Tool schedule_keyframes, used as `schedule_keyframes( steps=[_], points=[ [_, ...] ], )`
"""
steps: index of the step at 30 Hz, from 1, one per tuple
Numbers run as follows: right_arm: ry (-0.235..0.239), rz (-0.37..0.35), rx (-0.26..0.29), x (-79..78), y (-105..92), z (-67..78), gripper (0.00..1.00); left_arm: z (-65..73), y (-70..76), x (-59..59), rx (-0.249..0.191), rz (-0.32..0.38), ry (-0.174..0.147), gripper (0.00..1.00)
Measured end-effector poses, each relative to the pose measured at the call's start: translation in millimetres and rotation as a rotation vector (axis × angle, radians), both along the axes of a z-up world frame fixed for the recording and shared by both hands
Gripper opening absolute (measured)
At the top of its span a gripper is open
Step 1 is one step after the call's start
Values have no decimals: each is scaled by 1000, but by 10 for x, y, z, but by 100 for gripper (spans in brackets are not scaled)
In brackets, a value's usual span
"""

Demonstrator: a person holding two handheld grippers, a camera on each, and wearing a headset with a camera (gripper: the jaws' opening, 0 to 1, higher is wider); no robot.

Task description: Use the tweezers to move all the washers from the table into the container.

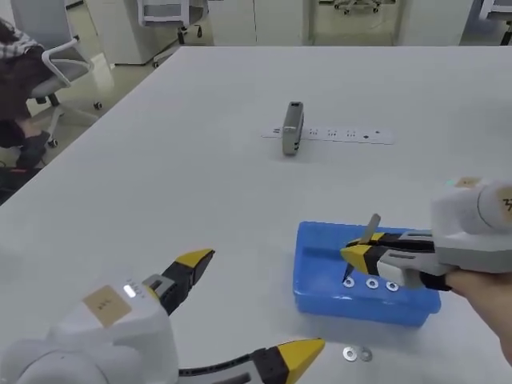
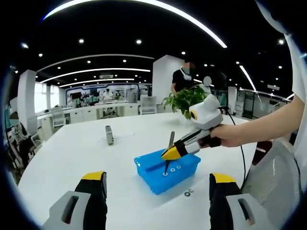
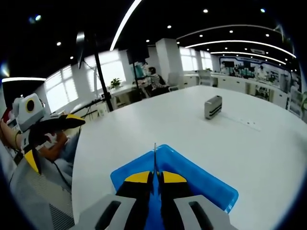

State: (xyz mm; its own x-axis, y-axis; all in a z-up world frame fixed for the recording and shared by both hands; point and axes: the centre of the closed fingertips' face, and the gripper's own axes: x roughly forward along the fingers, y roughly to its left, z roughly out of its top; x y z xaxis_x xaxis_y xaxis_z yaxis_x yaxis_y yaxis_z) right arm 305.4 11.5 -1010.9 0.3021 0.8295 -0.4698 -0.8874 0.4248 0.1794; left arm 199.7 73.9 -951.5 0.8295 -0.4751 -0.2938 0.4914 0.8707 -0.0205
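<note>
Blue plastic container [image 1: 362,309], shiny metal washers [image 1: 350,353]

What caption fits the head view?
Right gripper dips tweezers into the blue container; two washers lie on the table.

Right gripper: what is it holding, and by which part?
The right gripper holds the tweezers around the middle, top end above the jaws, tips down in the blue container.

No readable text anywhere: tan sticker [image 1: 104,302] on the left gripper [image 1: 264,300], blurred; small marks along the power strip [image 1: 344,134], too tiny; dark mark [image 1: 506,204] on the right gripper [image 1: 348,253], cut off.
</note>
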Motion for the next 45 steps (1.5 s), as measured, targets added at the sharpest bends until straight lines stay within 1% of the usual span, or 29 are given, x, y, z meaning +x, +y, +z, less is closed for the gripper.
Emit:
schedule_keyframes(
  steps=[3,17,20,22,27,36,45],
  points=[
    [-6,2,5,-16,-4,38,4,-6,-2,-3,4,-2,1,90],
    [-24,-20,81,-115,-79,310,4,-3,-14,-9,2,-7,1,90],
    [-25,-25,93,-139,-97,349,4,-3,-14,-9,2,-6,1,90],
    [-15,-30,107,-159,-103,369,4,-1,-12,-8,4,-5,-1,90],
    [-16,-29,117,-241,-131,411,4,0,-8,-6,1,-3,0,90],
    [-13,-32,119,-334,-198,411,4,-6,-14,-7,6,-7,2,90],
    [13,-26,108,-496,-275,314,4,-4,-13,-7,2,-7,1,89]
  ],
)
